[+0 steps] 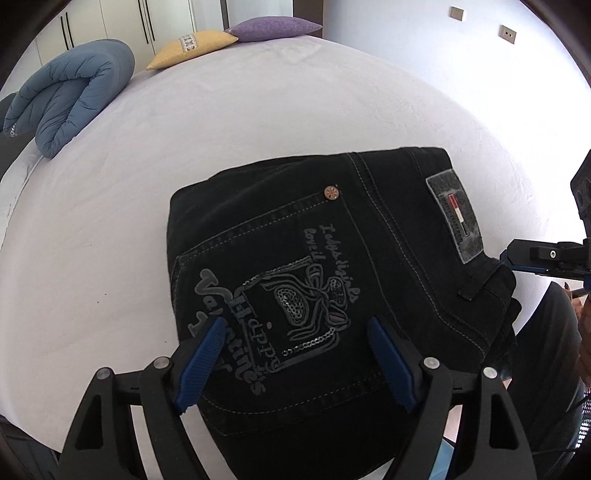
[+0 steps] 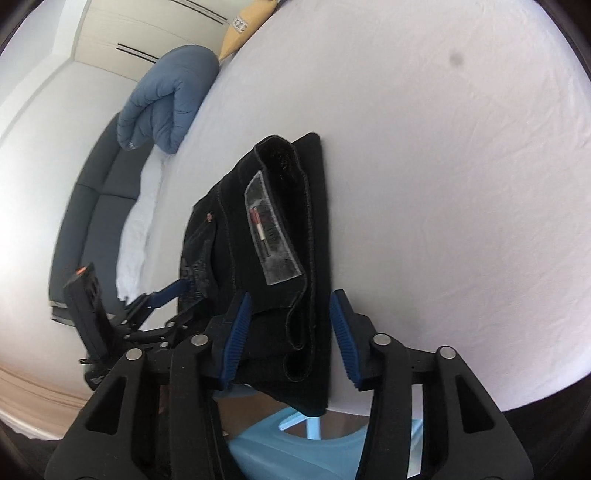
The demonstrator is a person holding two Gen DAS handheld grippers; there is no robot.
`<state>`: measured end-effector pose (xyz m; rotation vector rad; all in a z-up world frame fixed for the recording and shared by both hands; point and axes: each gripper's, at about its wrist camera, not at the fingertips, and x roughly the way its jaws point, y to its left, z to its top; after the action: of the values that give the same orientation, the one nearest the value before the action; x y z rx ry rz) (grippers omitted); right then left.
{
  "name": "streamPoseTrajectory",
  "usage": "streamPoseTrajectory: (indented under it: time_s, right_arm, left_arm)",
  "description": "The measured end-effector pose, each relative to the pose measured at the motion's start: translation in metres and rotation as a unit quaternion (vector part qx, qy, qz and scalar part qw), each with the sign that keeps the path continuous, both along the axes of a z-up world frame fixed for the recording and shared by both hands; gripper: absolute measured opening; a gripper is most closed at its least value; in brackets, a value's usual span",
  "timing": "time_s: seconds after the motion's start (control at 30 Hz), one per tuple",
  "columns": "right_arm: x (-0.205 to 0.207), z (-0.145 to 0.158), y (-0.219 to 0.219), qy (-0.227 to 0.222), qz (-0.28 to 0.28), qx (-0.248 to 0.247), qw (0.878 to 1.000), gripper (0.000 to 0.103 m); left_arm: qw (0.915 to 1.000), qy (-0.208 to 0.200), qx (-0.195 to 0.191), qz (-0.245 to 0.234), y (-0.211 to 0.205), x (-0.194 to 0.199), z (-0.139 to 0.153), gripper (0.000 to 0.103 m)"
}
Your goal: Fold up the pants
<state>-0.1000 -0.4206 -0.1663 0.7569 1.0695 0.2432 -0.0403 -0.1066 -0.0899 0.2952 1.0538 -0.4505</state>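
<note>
Black pants (image 1: 332,266) lie folded into a compact stack at the near edge of the bed (image 1: 221,140), part of the stack hanging over that edge above a light blue stool (image 2: 295,443). The back pocket with its printed design faces up, and a grey label (image 1: 456,218) sits on the waistband.

The left gripper (image 1: 295,354) hovers over the pocket with its jaws spread wide, nothing pinched; whether the pads touch the cloth I cannot tell.

The right gripper (image 2: 291,336) straddles the waistband end at the bed's edge, jaws half spread around the fabric, not pressing it.

At the far side of the bed lie a rolled blue quilt (image 1: 70,92) and 2 pillows, yellow (image 1: 192,48) and purple (image 1: 273,27).
</note>
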Motion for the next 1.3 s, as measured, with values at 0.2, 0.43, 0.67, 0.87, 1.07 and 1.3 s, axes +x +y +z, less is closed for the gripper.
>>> streamPoseTrajectory:
  time_s: [0.2, 0.43, 0.67, 0.87, 1.07, 1.3]
  right_arm:
    - [0.011, 0.042, 0.016, -0.08, 0.061, 0.013, 0.995, 0.049]
    - [0.054, -0.003, 0.033, -0.024, 0.073, 0.032, 0.997, 0.046]
    - [0.016, -0.016, 0.025, -0.055, 0.082, -0.011, 0.995, 0.032]
    - [-0.022, -0.009, 0.02, -0.072, 0.081, -0.04, 0.993, 0.032]
    - [-0.049, 0.023, 0.009, -0.068, 0.069, -0.047, 0.994, 0.049]
    - [-0.012, 0.023, -0.02, -0.045, 0.035, -0.035, 0.998, 0.068]
  left_arm:
    - [0.9955, -0.031, -0.083, 0.032, 0.031, 0.01, 0.04, 0.084]
    - [0.996, 0.011, -0.083, 0.032, 0.021, 0.068, -0.001, 0.081]
    - [0.9971, -0.023, -0.063, 0.037, 0.031, 0.027, -0.024, 0.084]
    - [0.9976, -0.061, -0.027, 0.02, 0.034, -0.029, -0.032, 0.09]
    - [0.9943, -0.038, -0.081, 0.058, 0.079, -0.039, -0.02, 0.092]
    - [0.9869, -0.023, -0.124, 0.101, 0.108, 0.013, -0.009, 0.1]
